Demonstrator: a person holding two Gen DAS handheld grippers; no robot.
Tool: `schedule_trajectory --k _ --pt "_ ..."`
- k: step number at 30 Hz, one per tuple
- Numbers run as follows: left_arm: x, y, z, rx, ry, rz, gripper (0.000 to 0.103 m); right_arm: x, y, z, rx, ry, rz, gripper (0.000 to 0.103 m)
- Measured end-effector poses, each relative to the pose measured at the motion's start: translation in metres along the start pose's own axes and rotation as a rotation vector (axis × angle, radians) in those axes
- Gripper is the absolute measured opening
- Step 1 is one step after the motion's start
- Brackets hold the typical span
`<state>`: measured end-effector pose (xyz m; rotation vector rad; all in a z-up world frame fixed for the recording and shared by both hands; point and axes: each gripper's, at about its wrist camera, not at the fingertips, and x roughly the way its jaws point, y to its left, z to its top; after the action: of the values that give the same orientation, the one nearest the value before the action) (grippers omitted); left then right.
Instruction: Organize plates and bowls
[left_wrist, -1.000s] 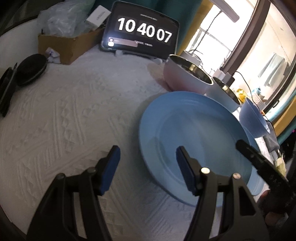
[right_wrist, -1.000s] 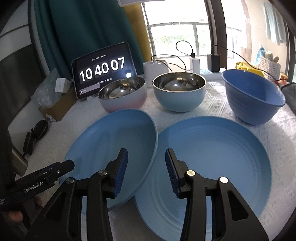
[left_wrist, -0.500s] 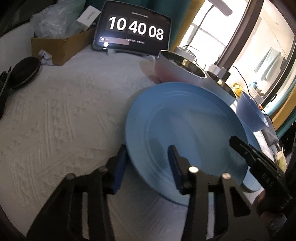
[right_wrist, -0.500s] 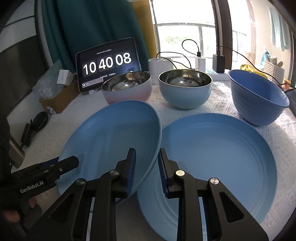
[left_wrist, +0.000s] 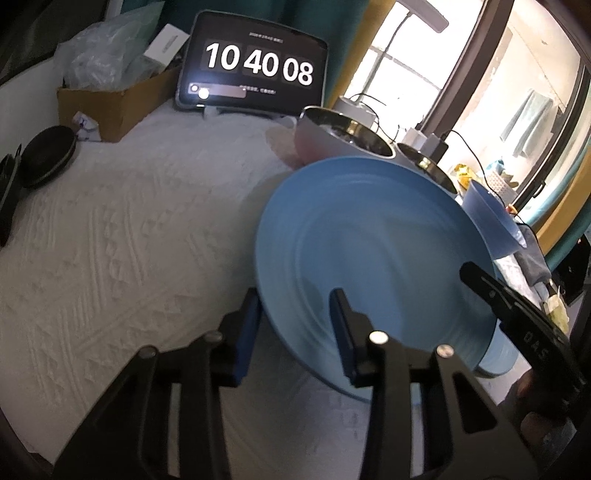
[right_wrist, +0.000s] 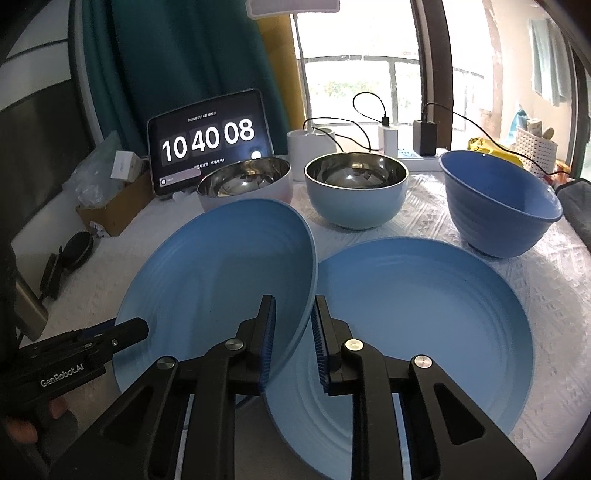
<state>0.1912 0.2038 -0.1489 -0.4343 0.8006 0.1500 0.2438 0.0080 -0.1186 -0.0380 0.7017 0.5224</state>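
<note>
A light blue plate (right_wrist: 221, 266) hangs tilted, its right edge raised above a second blue plate (right_wrist: 424, 306) that lies flat on the white cloth. My right gripper (right_wrist: 293, 301) straddles the raised right rim, jaws closing with the rim between the pads. My left gripper (left_wrist: 293, 299) holds the opposite rim of the same plate (left_wrist: 369, 240), jaws also closing on it. Behind stand a pink steel-lined bowl (right_wrist: 243, 184), a pale blue steel-lined bowl (right_wrist: 356, 192) and a dark blue bowl (right_wrist: 498, 199).
A tablet clock (right_wrist: 208, 140) stands at the back. A cardboard box (left_wrist: 110, 99) with plastic bags and a black round case (left_wrist: 48, 155) sit at the left. Chargers and cables (right_wrist: 424, 136) line the window sill behind the bowls.
Both grippers' jaws have narrowed onto opposite rims of the left plate. The plate has tipped up, its right edge rising over the second plate.
</note>
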Motion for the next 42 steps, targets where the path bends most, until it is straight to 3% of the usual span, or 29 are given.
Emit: schedule_trajectory --k 22,42 --pt "-0.009 -0.052 -0.008 0.110 -0.009 -0.053 0.039 -0.031 -0.037 0.001 0.081 -0.074 -0.031 0.022" --pt "-0.001 -0.122 -0.019 0.231 0.006 -0.109 0.039 -0.054 -0.101 -0.013 0.194 -0.127 -0.108 0.022"
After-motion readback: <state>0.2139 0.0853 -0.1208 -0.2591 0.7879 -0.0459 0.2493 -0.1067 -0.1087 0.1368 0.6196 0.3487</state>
